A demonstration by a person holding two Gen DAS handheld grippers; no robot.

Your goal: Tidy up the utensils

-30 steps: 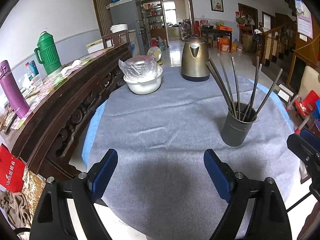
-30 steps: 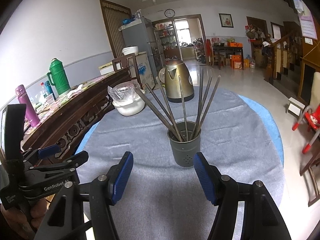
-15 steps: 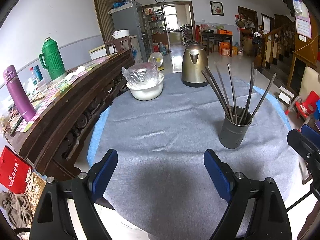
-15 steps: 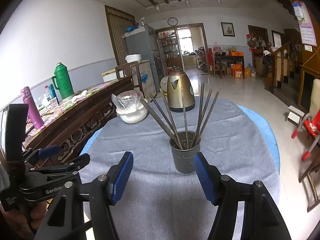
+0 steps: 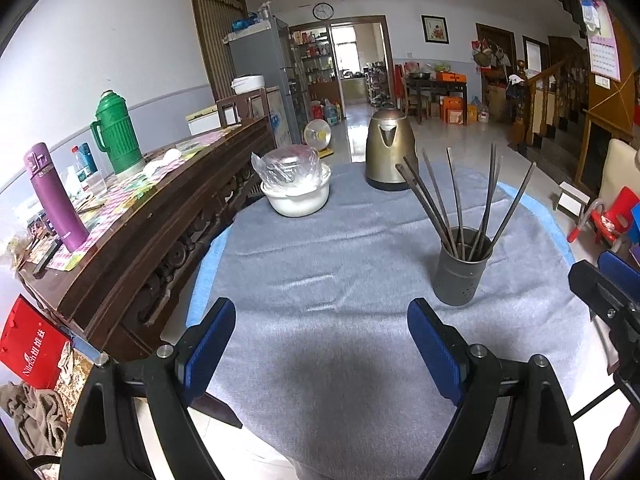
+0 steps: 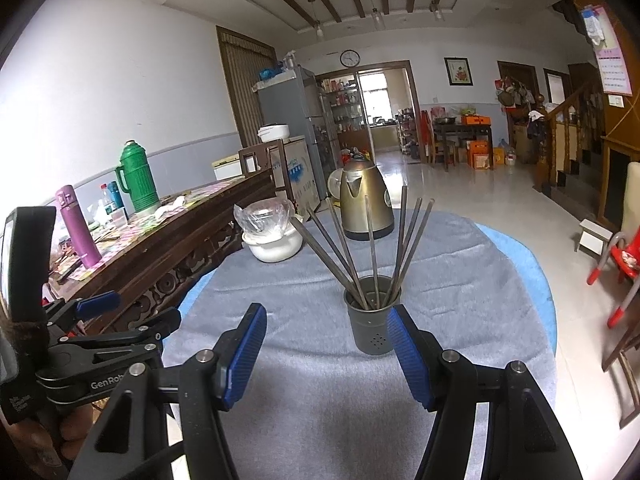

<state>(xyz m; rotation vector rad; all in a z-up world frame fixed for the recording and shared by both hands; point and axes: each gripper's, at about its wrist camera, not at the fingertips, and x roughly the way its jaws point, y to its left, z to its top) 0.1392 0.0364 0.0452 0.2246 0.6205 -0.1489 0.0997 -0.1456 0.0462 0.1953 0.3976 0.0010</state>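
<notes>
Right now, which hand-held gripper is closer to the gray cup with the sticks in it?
The right hand-held gripper: the gray cup sits just beyond its open fingertips. The left hand-held gripper is farther back, with the cup off to its right.

A dark grey holder [image 5: 462,271] stands upright on the grey cloth [image 5: 320,264], with several long dark chopsticks [image 5: 454,196] fanned out inside, leaning on its rim.
</notes>
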